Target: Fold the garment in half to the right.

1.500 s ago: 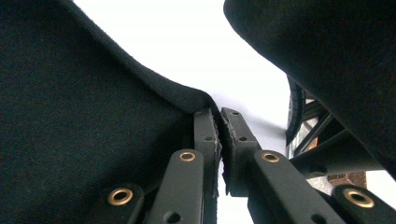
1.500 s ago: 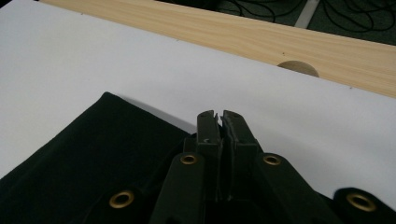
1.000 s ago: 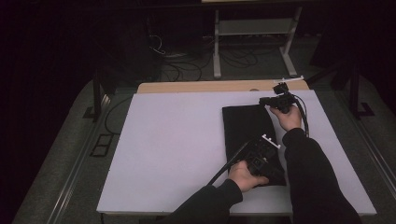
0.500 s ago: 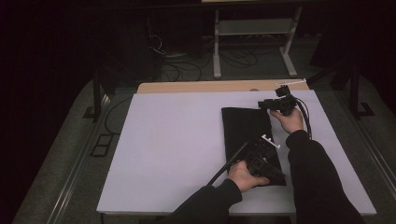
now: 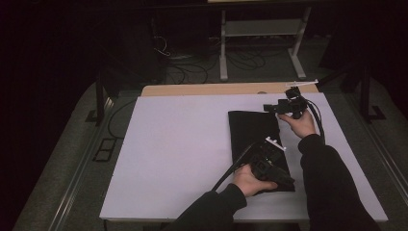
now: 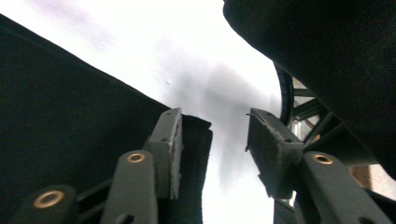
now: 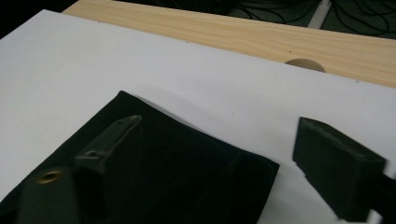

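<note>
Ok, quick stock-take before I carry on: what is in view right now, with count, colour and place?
cloth: 1, black, folded flat on the right half of the white table top
table top: 1, white sheet, filling the middle of the high view
wooden board: 1, light wood, along the sheet's far edge
metal stand: 1, pale grey, on the floor beyond the table
cables: several, dark, on the floor behind the table
left gripper: 1, black, at the cloth's near corner, jaws just opened, cloth corner beside one pad
right gripper: 1, black, at the cloth's far right corner, jaws just opened
sleeves: 2, black, entering from the bottom
</note>
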The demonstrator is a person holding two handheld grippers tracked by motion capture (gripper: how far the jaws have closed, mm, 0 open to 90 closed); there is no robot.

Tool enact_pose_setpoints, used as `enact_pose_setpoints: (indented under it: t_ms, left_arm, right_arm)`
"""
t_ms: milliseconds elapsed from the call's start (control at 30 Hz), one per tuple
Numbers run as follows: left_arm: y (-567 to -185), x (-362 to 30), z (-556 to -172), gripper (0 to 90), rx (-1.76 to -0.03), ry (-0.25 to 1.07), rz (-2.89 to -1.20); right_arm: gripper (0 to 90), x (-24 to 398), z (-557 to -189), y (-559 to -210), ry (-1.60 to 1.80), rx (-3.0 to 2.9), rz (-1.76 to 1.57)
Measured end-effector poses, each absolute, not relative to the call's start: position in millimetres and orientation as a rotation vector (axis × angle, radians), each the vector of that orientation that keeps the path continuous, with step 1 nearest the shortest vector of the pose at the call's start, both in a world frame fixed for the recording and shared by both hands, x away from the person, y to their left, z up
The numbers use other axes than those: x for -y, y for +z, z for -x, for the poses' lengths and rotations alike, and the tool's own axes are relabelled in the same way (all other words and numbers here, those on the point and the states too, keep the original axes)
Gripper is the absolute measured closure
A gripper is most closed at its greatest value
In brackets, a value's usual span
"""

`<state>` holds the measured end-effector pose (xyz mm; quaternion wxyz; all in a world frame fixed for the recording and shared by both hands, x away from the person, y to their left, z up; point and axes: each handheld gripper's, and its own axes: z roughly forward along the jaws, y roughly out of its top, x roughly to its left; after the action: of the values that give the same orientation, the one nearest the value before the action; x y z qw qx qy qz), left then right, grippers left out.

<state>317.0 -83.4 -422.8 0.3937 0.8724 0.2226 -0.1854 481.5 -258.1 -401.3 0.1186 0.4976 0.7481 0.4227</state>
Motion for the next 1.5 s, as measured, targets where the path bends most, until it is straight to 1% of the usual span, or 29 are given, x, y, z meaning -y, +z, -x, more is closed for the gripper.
enact_pose_setpoints:
  t_ms: [33, 67, 133, 167, 233, 400, 500, 633, 733, 767, 900, 1033, 1100, 1500]
  left_arm:
    - [-421.2, 81.3, -316.6, 50.7, -0.57, -0.453, -2.212]
    - [-420.2, 80.0, -316.5, 47.2, -0.573, -0.441, -2.208]
    - [-418.2, 75.3, -317.8, 44.6, -0.584, -0.42, -2.193]
    - [-417.6, 72.8, -318.8, 44.3, -0.59, -0.418, -2.182]
    - [-416.5, 67.4, -320.5, 39.3, -0.59, -0.424, -2.149]
    - [-413.2, 57.9, -324.5, 31.0, -0.607, -0.385, -2.124]
    - [-410.4, 52.3, -327.0, 28.4, -0.628, -0.377, -2.103]
    - [-407.2, 44.6, -330.4, 19.2, -0.635, -0.346, -2.086]
    - [-405.3, 39.0, -332.3, 11.9, -0.599, -0.295, -2.11]
    - [-404.9, 36.7, -332.9, 10.7, -0.588, -0.288, -2.118]
    - [-403.9, 27.4, -334.6, 0.5, -0.583, -0.245, -2.128]
    - [-403.1, 16.2, -337.3, 0.0, -0.582, -0.223, -2.102]
    - [-402.2, 8.7, -340.6, 0.0, -0.595, -0.234, -2.083]
    - [-394.7, -19.1, -344.1, 0.0, -0.604, -0.133, -2.066]
  right_arm:
    - [12.8, 257.9, -480.6, -400.4, 1.234, -2.186, -1.452]
    - [11.3, 258.0, -479.3, -398.6, 1.236, -2.187, -1.445]
    - [4.9, 258.1, -476.9, -395.2, 1.241, -2.19, -1.437]
    - [3.4, 258.2, -476.2, -393.9, 1.242, -2.19, -1.429]
    - [0.3, 258.7, -473.6, -390.0, 1.245, -2.189, -1.419]
    - [0.0, 260.8, -468.1, -382.2, 1.241, -2.175, -1.41]
    - [0.0, 263.6, -465.3, -378.8, 1.252, -2.174, -1.402]
    - [0.0, 268.6, -460.2, -373.5, 1.257, -2.17, -1.403]
    - [0.0, 273.2, -455.2, -368.2, 1.262, -2.166, -1.39]
    - [0.0, 274.9, -453.5, -366.8, 1.268, -2.164, -1.388]
    - [0.0, 280.9, -447.8, -364.8, 1.264, -2.165, -1.379]
    - [0.0, 287.7, -442.1, -364.1, 1.261, -2.157, -1.382]
    - [0.0, 290.2, -439.4, -363.7, 1.267, -2.161, -1.377]
    - [0.0, 298.6, -424.3, -363.8, 1.273, -2.162, -1.356]
